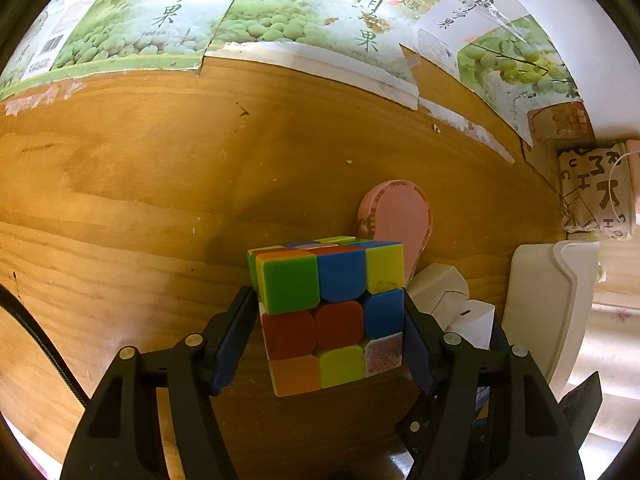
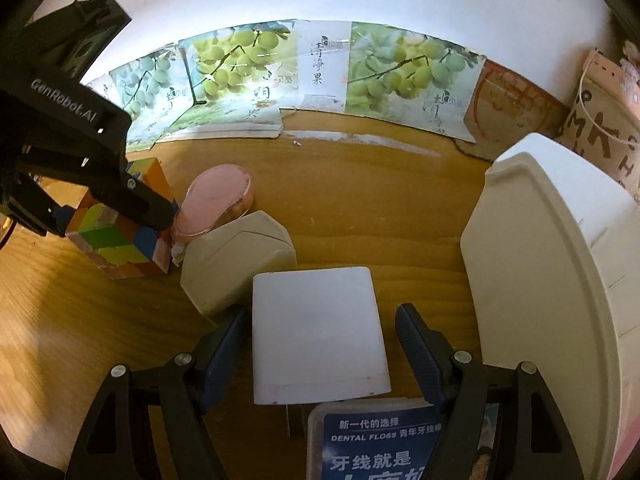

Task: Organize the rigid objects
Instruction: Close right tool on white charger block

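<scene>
A scrambled colour cube point(image 1: 328, 312) stands on the wooden table point(image 1: 120, 200), and my left gripper point(image 1: 326, 296) is shut on it, one pad pressed to each side. The right wrist view shows the same cube point(image 2: 120, 248) under the left gripper point(image 2: 100, 216). Just behind and right of the cube lies a pink oval case point(image 1: 400, 216) point(image 2: 216, 196), beside a faceted white box point(image 1: 440, 288) point(image 2: 236, 260). My right gripper point(image 2: 322, 320) is open around a flat white block point(image 2: 320, 328), with a small gap showing at the right finger.
A large white container point(image 2: 540, 280) point(image 1: 536, 304) stands at the right. A blue dental floss box point(image 2: 372, 440) lies under the right gripper. Grape-printed cardboard point(image 2: 240, 80) lines the back wall, with a paper bag point(image 2: 600, 128) in the right corner.
</scene>
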`<state>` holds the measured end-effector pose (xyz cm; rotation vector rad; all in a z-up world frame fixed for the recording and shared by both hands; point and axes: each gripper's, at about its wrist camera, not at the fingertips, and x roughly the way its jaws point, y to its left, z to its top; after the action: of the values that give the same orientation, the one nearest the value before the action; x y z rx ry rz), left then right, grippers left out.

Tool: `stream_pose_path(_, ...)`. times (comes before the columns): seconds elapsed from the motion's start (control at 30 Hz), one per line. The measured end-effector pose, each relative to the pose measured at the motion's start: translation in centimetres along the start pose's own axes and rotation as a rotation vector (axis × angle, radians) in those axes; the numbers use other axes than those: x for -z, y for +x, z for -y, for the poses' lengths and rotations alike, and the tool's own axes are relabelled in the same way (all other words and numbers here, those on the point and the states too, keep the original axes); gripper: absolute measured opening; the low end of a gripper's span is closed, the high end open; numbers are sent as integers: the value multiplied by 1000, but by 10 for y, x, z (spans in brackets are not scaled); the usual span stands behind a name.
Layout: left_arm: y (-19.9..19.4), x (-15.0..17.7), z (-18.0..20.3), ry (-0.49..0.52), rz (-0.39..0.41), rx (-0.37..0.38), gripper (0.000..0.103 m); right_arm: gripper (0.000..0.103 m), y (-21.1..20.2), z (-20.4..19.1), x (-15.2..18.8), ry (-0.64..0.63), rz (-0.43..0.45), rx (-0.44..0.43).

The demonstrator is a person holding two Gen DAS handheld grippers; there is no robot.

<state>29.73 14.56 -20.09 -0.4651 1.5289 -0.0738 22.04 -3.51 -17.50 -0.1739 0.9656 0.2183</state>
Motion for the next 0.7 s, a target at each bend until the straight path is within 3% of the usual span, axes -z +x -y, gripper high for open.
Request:
stream_pose_path(0.13,0,1,-1,-14,-8,3,70,74,-1,1,0,16,5,-8)
stream_pose_path(0.27,0,4,-3,-27,-15,2,70,58,-1,2,-1,28,-2,-33)
stream_pose_path(0.7,-8,28,-10,-57,-49,26,66,56,-8,-5,1,29,-52,-76)
